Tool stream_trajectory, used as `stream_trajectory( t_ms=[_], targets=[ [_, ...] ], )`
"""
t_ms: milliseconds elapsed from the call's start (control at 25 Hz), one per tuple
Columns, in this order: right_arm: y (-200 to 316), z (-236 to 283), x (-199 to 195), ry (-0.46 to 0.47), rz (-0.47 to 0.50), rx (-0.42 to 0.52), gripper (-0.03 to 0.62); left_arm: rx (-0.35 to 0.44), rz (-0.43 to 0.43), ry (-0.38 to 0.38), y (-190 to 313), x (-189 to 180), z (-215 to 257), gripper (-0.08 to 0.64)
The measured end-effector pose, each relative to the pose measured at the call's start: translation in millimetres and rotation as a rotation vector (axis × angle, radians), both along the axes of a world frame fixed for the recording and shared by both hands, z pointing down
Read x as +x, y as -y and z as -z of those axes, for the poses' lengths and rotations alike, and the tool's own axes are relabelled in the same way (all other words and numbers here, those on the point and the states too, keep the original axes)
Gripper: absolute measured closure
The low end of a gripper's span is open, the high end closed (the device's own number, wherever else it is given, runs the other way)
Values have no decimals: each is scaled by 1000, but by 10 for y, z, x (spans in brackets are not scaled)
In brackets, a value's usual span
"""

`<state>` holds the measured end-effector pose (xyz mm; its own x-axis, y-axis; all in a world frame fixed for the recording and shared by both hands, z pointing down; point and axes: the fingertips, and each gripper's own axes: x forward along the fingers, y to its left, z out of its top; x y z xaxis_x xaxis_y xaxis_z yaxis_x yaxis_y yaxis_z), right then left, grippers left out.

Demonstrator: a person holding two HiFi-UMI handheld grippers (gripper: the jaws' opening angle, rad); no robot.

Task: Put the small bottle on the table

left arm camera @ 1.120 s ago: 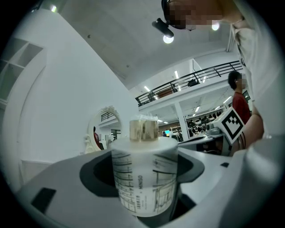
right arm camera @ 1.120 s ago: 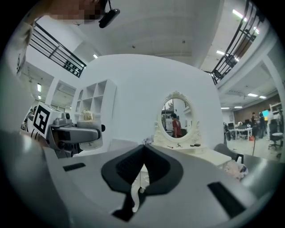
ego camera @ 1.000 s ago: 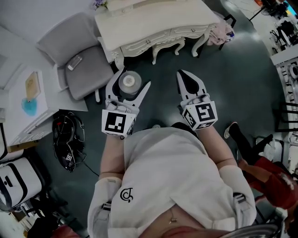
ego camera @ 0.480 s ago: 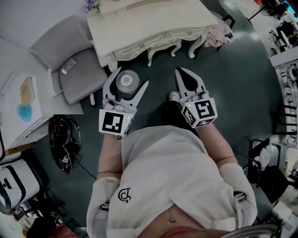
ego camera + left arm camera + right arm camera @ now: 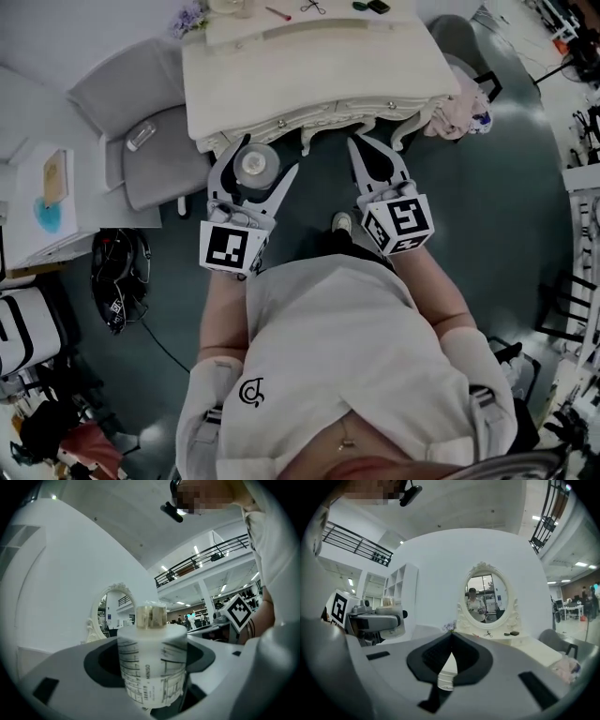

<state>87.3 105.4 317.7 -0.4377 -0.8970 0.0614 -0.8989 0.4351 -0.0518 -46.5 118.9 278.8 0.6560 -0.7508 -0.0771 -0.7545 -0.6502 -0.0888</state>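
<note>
Nearer the table [image 5: 319,66], the small bottle [image 5: 255,164] sits pinched between left gripper [image 5: 272,156] fingers (right gripper [image 5: 358,145] fingers touch).

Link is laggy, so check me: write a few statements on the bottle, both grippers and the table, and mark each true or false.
1. The left gripper holds the small bottle between its fingers. True.
2. The right gripper has its fingers spread wide. False: they are together, with nothing between them.
3. The small bottle stands on the table. False: it is held off the tabletop, near its front edge.
4. A gray chair stands left of the table. True.
</note>
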Motion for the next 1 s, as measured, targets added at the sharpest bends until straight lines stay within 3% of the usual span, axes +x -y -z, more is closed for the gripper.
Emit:
stream_trajectory(
  t_ms=[240, 520, 1000],
  targets=[
    [675, 11, 490, 60, 104, -21, 586, -28, 103, 27, 523, 448, -130, 209],
    [1243, -62, 803, 21, 184, -1, 584, -40, 179, 26, 1009, 806, -178, 209],
    [2220, -349, 856, 19, 184, -62, 584, -115, 176, 30, 2032, 922, -506, 209]
  ],
)
